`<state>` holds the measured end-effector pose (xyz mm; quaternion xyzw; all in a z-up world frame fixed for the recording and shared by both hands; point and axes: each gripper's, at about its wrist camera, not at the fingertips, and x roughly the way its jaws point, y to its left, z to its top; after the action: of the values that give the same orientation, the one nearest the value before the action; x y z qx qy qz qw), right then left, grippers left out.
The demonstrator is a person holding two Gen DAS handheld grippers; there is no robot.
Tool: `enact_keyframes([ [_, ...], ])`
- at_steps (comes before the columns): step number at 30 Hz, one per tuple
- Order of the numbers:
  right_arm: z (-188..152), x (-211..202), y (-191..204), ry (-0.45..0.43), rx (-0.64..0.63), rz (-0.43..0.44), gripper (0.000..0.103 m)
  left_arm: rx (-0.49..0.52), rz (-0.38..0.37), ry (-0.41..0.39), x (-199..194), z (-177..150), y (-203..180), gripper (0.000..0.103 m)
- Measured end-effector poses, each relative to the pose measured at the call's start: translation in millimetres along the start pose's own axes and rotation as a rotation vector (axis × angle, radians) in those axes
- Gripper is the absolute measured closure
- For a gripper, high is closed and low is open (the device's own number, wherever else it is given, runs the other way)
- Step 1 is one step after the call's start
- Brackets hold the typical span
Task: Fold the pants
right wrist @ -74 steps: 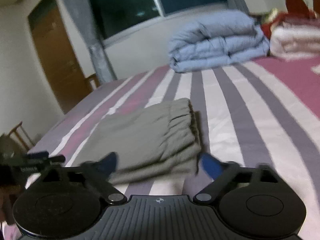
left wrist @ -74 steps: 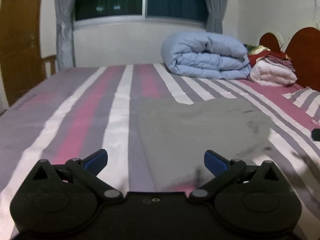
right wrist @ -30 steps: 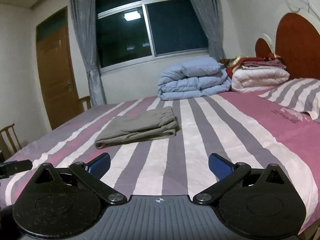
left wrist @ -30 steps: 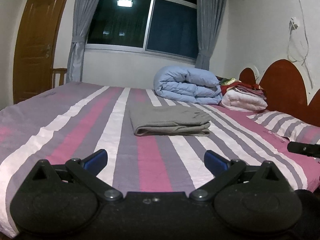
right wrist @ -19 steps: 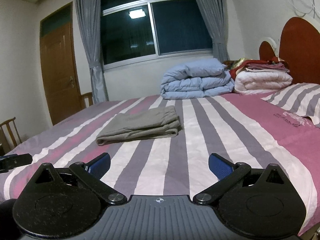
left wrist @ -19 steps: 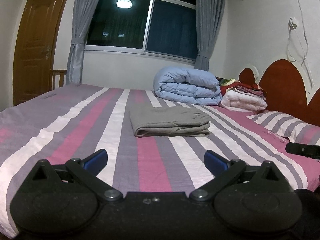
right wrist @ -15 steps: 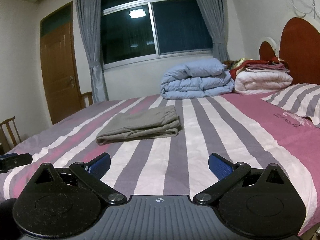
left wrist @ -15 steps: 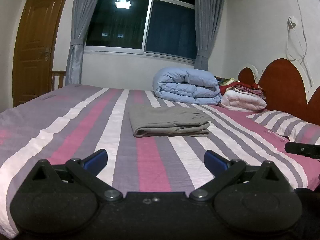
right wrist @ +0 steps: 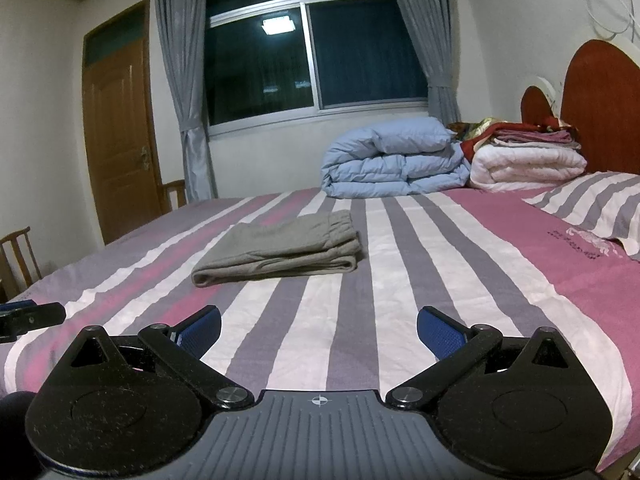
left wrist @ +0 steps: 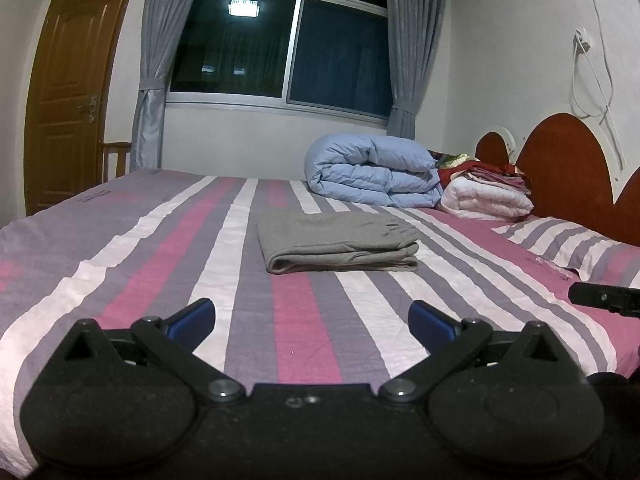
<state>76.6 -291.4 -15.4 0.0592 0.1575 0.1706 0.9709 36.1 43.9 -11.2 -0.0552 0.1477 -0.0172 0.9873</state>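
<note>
Striped bed sheet [left wrist: 312, 344] carries the grey pants [left wrist: 336, 244], folded flat near the middle, same place as half a second ago. Left gripper [left wrist: 311, 316] and right gripper [right wrist: 319, 330] stay spread wide, empty, well apart from the pants.

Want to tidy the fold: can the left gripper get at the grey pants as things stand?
Probably yes: the left gripper is open and empty, and only bare striped bedsheet lies between it and the pants.
</note>
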Motion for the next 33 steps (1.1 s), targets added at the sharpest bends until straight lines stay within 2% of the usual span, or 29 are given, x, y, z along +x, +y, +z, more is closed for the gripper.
enact_keyframes([
  [33, 0.3, 1.1, -7.4, 0.003, -0.01, 0.004, 0.0, 0.012, -0.007, 0.005, 0.5, 0.8, 0.6, 0.006],
])
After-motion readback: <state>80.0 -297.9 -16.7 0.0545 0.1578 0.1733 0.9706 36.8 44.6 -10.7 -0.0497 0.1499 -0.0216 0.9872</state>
